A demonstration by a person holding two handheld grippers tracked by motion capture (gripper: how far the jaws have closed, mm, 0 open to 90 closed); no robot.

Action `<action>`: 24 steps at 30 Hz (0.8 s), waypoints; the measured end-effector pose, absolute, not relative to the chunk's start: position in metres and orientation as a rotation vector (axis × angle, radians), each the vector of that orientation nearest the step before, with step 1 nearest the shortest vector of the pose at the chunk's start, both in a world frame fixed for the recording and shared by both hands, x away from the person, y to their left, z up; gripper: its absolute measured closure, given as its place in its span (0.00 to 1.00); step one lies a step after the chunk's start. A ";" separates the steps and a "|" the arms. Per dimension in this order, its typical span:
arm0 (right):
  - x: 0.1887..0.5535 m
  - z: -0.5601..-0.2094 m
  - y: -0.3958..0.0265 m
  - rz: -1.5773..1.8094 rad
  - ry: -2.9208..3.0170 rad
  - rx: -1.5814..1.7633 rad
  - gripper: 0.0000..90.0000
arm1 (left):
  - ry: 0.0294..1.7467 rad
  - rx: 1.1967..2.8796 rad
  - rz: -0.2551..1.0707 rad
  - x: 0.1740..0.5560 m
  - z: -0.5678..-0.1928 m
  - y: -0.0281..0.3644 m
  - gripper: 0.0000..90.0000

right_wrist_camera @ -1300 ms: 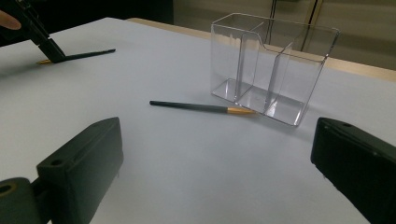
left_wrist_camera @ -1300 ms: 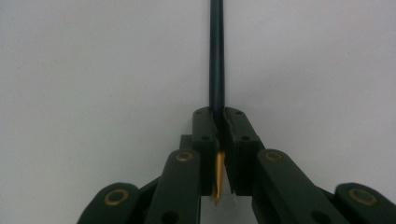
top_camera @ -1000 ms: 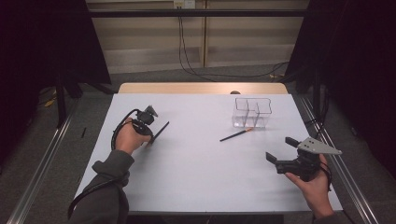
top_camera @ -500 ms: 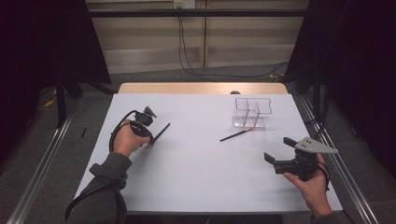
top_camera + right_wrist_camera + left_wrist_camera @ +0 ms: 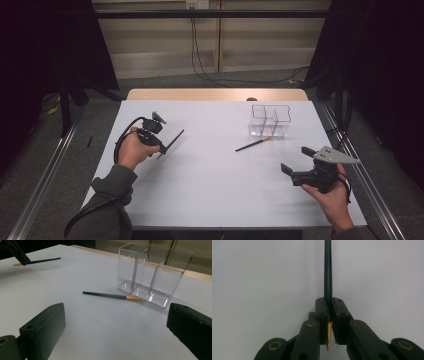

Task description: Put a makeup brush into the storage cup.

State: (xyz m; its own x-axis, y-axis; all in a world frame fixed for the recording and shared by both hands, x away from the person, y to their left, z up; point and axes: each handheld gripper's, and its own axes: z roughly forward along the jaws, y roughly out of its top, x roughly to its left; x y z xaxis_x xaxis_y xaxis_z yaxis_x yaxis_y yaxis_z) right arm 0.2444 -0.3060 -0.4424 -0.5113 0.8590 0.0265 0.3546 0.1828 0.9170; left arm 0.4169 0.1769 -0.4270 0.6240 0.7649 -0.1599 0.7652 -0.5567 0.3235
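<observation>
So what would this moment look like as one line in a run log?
left claw: shut on dark pen, lifted | right claw: open, empty | second pen: on table beside clear holder | holder: empty

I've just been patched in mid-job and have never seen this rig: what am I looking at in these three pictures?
A person sits at a white table, holding hand-held tongs in each hand. The high view looks down from above; the other two cameras ride on the tongs and look along their black jaws. The left tongs are shut on a dark pen with a gold tip. The right tongs are open, holding nothing. On the table lie a second dark pen and, just behind it, a clear divided holder, seemingly empty.
</observation>
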 end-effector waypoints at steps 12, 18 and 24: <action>0.246 -0.443 -0.304 1.308 1.974 1.132 0.02 | 1.139 2.485 -0.034 0.408 -0.421 0.166 0.93; 0.246 -0.443 -0.303 1.304 1.986 1.126 0.01 | 1.089 2.492 -0.054 0.403 -0.416 0.160 0.93; 0.247 -0.444 -0.302 1.309 2.000 1.127 0.01 | 1.047 2.488 -0.057 0.398 -0.413 0.152 0.93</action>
State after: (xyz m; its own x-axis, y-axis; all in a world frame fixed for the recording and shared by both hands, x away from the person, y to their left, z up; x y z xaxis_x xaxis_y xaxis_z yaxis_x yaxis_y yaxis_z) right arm 0.2470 -0.3018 -0.4436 -0.5363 0.8433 0.0347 0.3692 0.1974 0.9081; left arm 0.3981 0.1519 -0.4131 0.7126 0.6715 -0.2030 0.6896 -0.6174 0.3785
